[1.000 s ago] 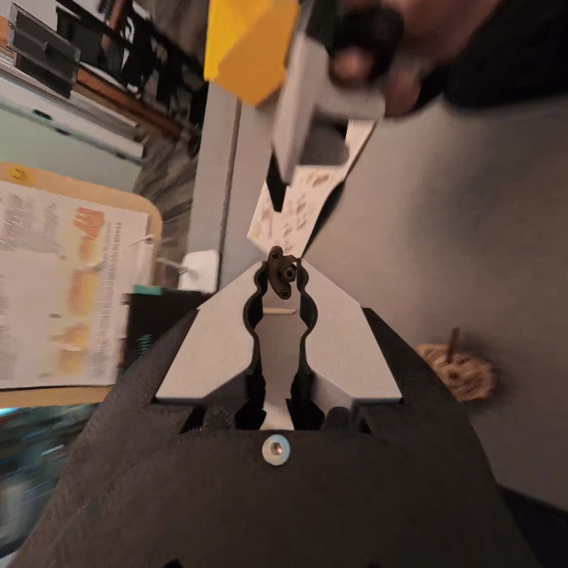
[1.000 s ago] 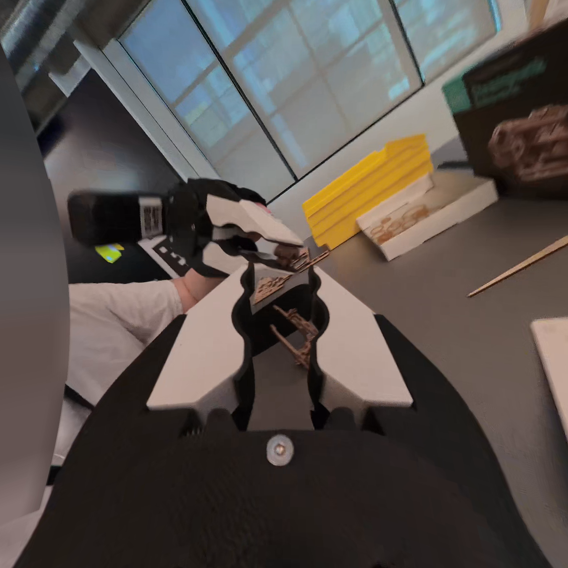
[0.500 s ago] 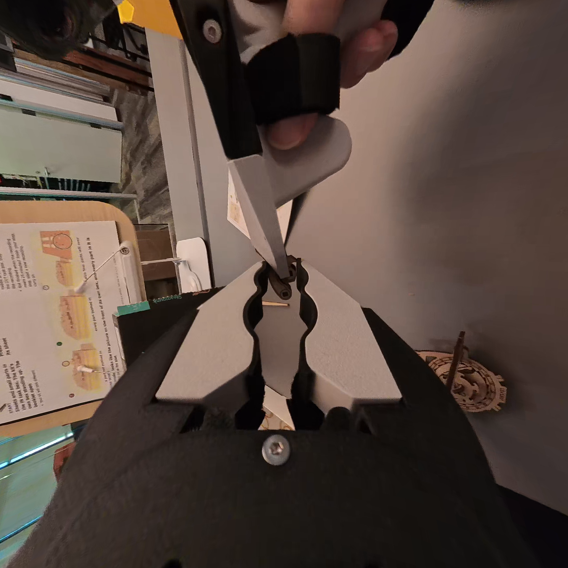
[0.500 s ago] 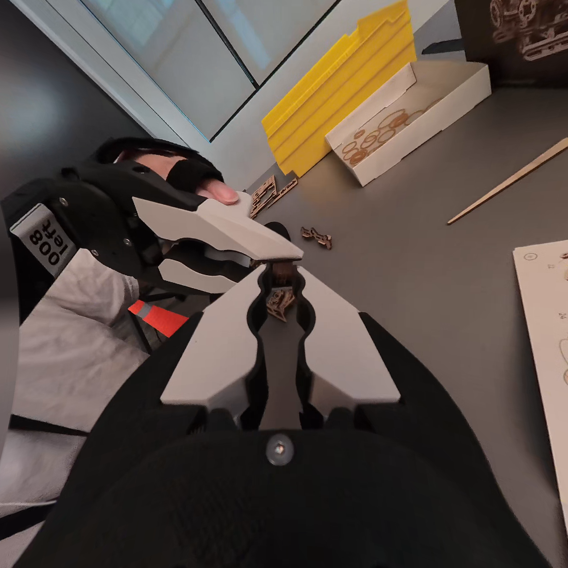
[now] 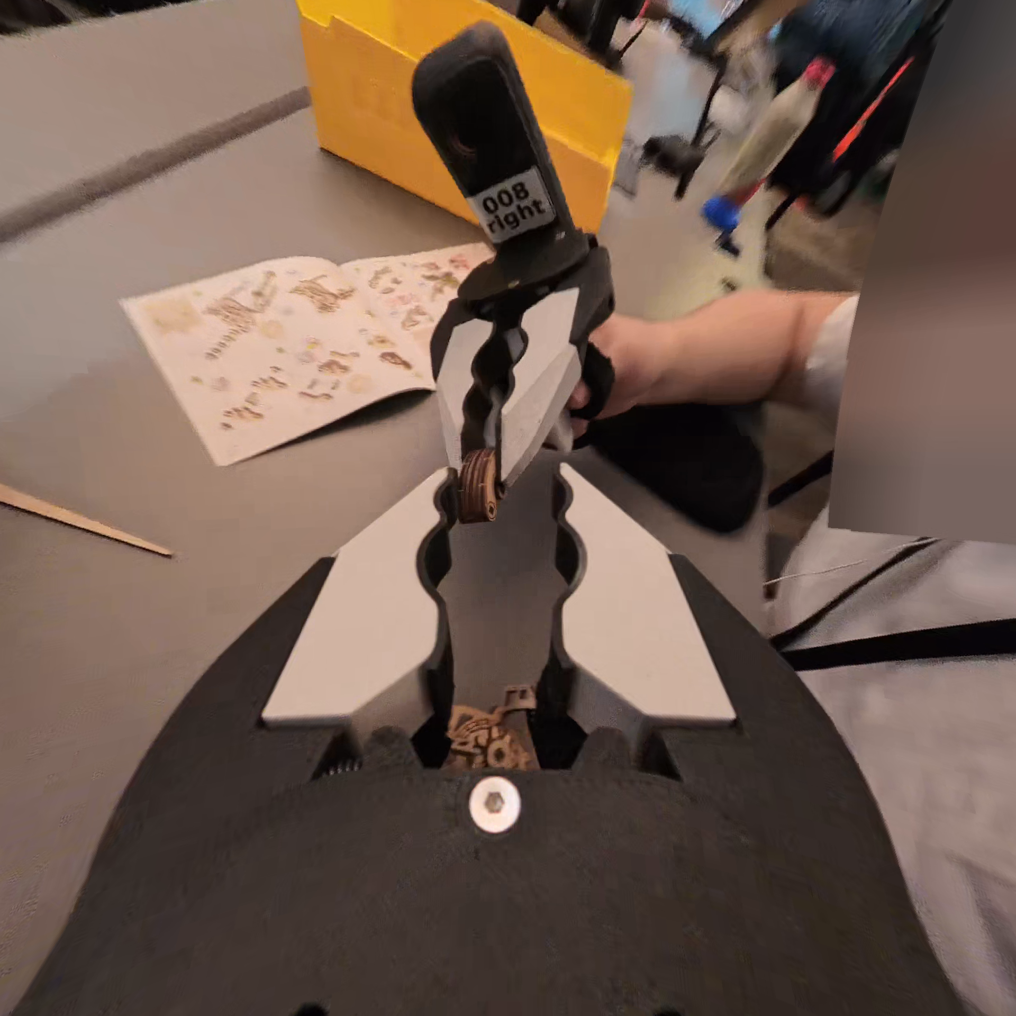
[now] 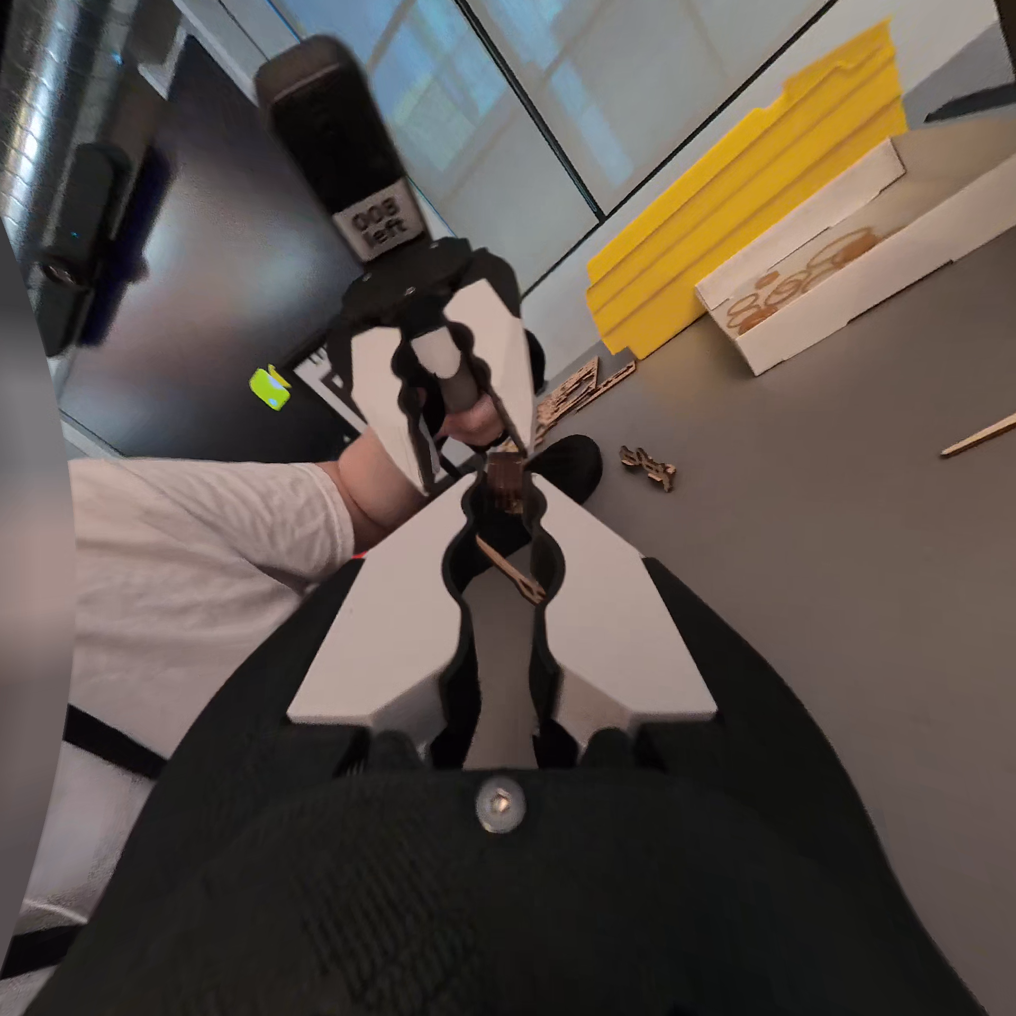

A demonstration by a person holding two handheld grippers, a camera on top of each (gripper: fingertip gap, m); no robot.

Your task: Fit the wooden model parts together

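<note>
Left gripper (image 5: 503,478) with jaws set wide apart, nothing between them; its left fingertip (image 5: 446,484) just beside, maybe touching, a small layered wooden wheel (image 5: 479,493). Right gripper (image 6: 503,484) with jaws clamped on that stacked wooden wheel (image 6: 504,477) at the very tips, held in the air above the grey bench (image 5: 137,577). From the left wrist view, right gripper (image 5: 484,467) pointing down toward the camera, wheel pinched at its tips. From the right wrist view, left gripper (image 6: 475,456) facing back, tips close by the wheel. More wooden model parts (image 5: 489,736) visible low between the left fingers, down on the bench. Open instruction booklet (image 5: 286,341) lying flat toward the far side, yellow bin (image 5: 385,110) behind it at the far edge. Thin wooden stick (image 5: 82,522) near the left edge. Small loose wooden part (image 6: 649,467) on bare bench, cut-out plywood sheets (image 6: 577,390) beyond it beside the yellow bin (image 6: 742,220), white box lid (image 6: 780,341) with ring pieces just beside that.
</note>
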